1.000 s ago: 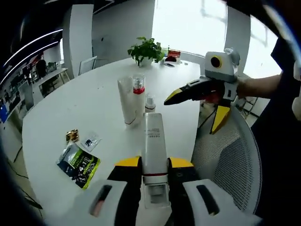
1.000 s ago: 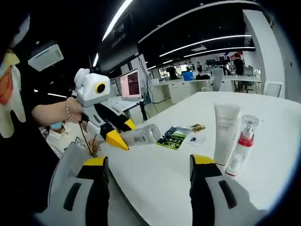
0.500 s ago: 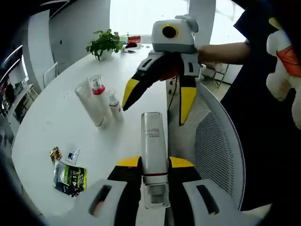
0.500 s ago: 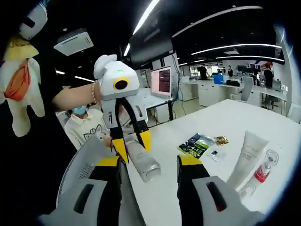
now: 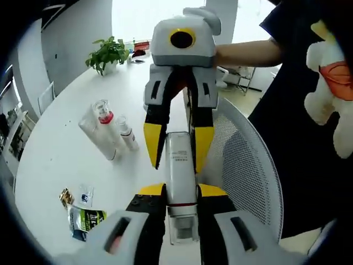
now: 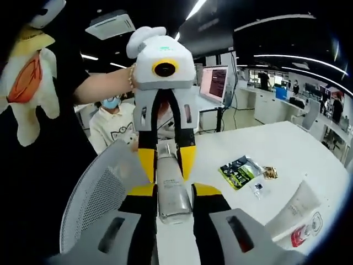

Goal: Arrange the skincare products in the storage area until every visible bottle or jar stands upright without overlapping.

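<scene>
In the left gripper view, the left gripper point(image 5: 181, 193) pinches the cap end of a long white bottle point(image 5: 179, 165) at the bottom middle; the right gripper point(image 5: 177, 146) comes down from the top, its yellow tips on both sides of the bottle's far end (both claws hug it); in the right gripper view, the right gripper point(image 6: 173, 193) squeezes that bottle point(image 6: 172, 185). A tube point(image 5: 95, 132), a red-collared bottle point(image 5: 105, 118) and a small bottle point(image 5: 127, 134) stand together left of middle on the white table point(image 5: 60, 149).
</scene>
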`<state>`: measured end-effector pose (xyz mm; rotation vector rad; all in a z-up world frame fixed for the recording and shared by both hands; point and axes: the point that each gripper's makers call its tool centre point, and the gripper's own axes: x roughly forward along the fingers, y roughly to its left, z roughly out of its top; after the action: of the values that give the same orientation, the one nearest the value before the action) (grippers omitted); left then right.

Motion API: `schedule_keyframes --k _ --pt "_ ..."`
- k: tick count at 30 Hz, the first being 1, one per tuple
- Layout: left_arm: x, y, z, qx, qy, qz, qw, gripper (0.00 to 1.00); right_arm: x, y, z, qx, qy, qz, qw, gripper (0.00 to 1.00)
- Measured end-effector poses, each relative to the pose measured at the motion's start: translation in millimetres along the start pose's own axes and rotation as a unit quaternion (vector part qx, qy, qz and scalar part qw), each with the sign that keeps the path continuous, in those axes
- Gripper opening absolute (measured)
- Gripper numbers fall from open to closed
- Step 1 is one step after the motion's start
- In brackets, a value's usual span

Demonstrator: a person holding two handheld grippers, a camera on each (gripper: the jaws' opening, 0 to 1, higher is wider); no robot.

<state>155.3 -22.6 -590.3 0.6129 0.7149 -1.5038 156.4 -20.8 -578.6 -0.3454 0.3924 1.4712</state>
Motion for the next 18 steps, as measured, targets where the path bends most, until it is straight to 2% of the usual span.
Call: schedule_keyframes --k 4,6,8,10,11,12,13,18 --pt "0.2 -3.0 -0.9 0.004 0.012 -0.010 0.9999 0.19 3.2 4.9 -5.7 -0.018 0.016 0.011 0.9996 0.23" --pt "-0.3 -3.2 -0.5 0.001 0.007 -0.013 0.9999 0.19 2.5 4.6 -7.4 -0.022 0.015 0.008 0.9996 0.23" --pt "-1.2 -1.7 1.7 -0.008 -0.010 -0.009 0.9999 0.19 -0.3 0.2 -6.6 0.003 0.004 0.000 1.0000 0.22" --pt "-2.8 -1.5 6.1 -0.026 -0.038 -0.009 0.9989 0.19 -5.4 -2.1 -3.6 0.003 -0.011 -0.004 0.9999 0.22" --pt "-3.4 -1.4 6.1 -0.029 -0.041 -0.010 0.9987 0.19 -5.7 -1.4 -2.1 0.009 -0.016 -0.003 0.9998 0.22" --pt "-3.8 -5.8 9.6 -0.045 -0.058 -0.023 0.9970 0.19 -7.6 2.4 -0.1 0.021 -0.022 0.006 0.9995 0.22" --pt "-4.0 -6.9 10.5 -0.049 -0.064 -0.027 0.9964 0.20 -9.4 2.4 1.0 0.022 -0.027 0.006 0.9994 0.21" --pt "-3.9 0.2 11.8 -0.061 -0.084 -0.004 0.9945 0.24 -12.3 0.8 2.8 0.047 -0.040 -0.002 0.9981 0.21"
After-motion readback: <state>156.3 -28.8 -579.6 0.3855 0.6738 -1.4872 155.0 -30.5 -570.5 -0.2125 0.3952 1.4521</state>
